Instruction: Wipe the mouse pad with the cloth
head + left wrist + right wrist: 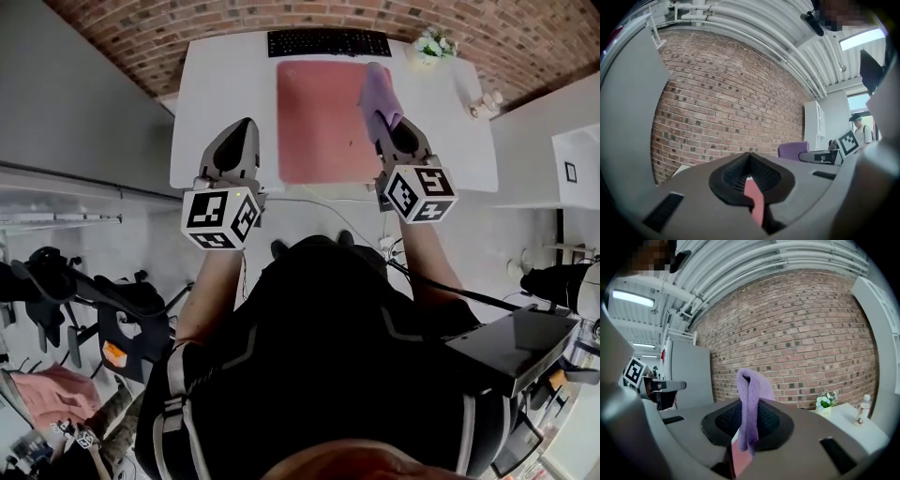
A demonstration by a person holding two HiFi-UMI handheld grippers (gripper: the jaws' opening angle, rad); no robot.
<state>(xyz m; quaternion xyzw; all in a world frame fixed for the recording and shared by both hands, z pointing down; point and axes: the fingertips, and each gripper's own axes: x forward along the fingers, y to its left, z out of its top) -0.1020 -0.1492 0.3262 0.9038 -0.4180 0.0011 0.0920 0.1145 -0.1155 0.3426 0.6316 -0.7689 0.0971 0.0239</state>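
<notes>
Counts:
- surface (223,94) x1
- mouse pad (319,127) x1
- cloth (379,94) x1, at the mouse pad's right edge
- keyboard (328,42) x1, behind the mouse pad
- flower pot (433,45) x1 and small bottle (487,101) x1, both right of the mouse pad
- 2 in total: left hand-held gripper (247,126), right hand-held gripper (392,127)

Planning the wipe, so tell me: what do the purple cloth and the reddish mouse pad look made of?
Cloth: soft fuzzy fabric, likely microfibre or terry; visible nap, folds limply. Mouse pad: probably fabric-topped, matte; flat, no glare.
</notes>
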